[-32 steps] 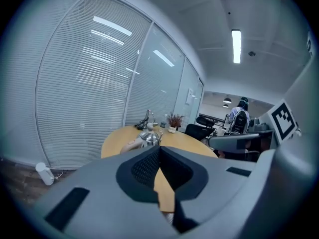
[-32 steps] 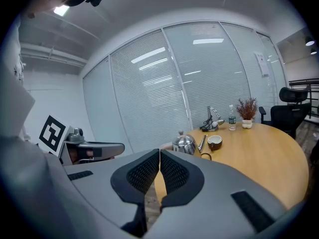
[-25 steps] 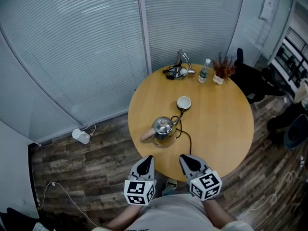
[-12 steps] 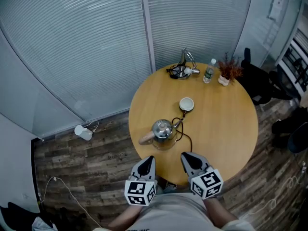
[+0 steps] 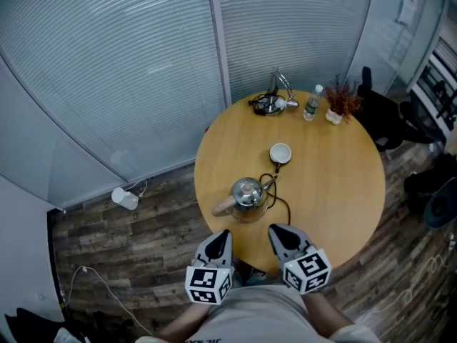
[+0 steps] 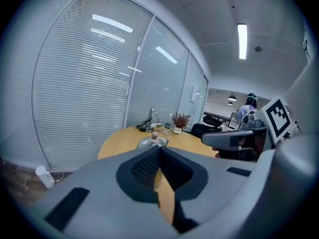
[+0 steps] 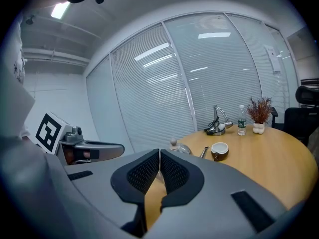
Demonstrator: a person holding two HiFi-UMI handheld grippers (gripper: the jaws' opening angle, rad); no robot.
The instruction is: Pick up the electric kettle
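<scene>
The kettle point(image 5: 246, 191) is polished, shiny metal. The worktop point(image 5: 335, 191) is smooth, light wood with a satin sheen. The floor point(image 5: 143, 243) is dark, grainy wood planking. The bottle point(image 5: 312, 103) is clear plastic.

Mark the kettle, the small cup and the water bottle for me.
kettle point(image 5: 248, 191), head view, on its shiny lid.
cup point(image 5: 280, 152), head view, on its pale inside.
water bottle point(image 5: 311, 106), head view, on its body.

The round wooden table point(image 5: 335, 191) carries a kettle point(image 5: 247, 194), cup point(image 5: 280, 153), water bottle point(image 5: 312, 103), potted plant point(image 5: 341, 104) and desk lamp point(image 5: 273, 100).
</scene>
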